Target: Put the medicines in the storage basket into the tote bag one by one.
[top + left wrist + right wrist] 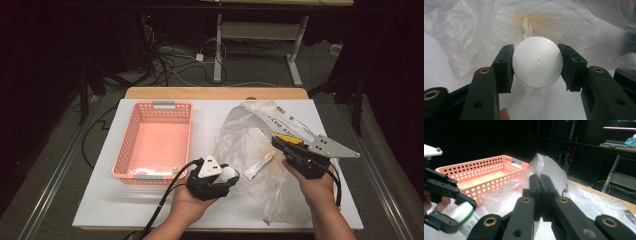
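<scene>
White bottle [537, 62] clamped between left hand-held gripper [536, 66] jaws

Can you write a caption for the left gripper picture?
Left gripper squeezing a white bottle over a plastic bag.

Honestly the table [100, 200] has plenty of open white surface along the front left edge and down the far left strip, easy passing there. The pink basket [155, 137] sits left of centre, walls up, open on top, so you'd have to go over it or drop in from above. Right of it the crumpled plastic bag [250, 135] sprawls across most of the right half and bunches up high, so low sweeps there would snag. The lane between basket and bag is narrow, and the left hand-held gripper [227, 175] with its white bottle [229, 173] sits right at the front end of it. The right hand-held gripper [277, 142] hangs over the bag.
</scene>
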`<move>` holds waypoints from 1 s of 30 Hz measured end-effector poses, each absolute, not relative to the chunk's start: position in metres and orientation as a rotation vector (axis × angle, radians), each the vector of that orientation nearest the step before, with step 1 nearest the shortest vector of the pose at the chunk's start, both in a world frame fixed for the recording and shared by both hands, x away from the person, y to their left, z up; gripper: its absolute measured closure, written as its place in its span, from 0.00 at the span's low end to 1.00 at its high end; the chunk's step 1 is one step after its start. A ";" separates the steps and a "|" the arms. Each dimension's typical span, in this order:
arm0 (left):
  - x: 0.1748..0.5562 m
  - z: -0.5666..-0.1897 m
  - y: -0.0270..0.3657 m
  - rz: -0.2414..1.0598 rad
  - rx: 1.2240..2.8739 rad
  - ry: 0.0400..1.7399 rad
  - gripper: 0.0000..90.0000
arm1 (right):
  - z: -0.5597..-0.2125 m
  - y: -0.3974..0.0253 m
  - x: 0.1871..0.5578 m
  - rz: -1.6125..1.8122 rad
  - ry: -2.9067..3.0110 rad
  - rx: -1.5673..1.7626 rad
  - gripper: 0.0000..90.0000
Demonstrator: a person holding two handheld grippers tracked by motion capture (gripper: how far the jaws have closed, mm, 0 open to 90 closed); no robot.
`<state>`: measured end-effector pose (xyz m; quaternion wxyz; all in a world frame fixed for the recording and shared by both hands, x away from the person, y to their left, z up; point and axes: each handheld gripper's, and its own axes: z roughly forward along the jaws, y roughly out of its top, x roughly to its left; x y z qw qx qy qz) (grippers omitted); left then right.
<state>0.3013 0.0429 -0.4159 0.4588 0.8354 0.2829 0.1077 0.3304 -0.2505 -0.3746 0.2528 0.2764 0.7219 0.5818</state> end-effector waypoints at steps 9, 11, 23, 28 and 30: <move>0.315 -0.417 0.011 0.270 2.070 0.659 0.54 | -0.373 -0.251 0.330 1.588 1.958 0.748 1.00; 0.318 -0.417 0.006 0.276 2.069 0.659 0.54 | -0.373 -0.251 0.329 1.590 1.957 0.750 1.00; 0.344 -0.422 -0.015 0.289 2.046 0.698 0.54 | -0.374 -0.249 0.330 1.589 1.962 0.743 1.00; 0.349 -0.422 -0.022 0.297 2.029 0.692 0.54 | -0.374 -0.250 0.330 1.592 1.963 0.746 1.00; 0.352 -0.422 -0.024 0.299 2.020 0.695 0.54 | -0.375 -0.249 0.330 1.590 1.965 0.748 1.00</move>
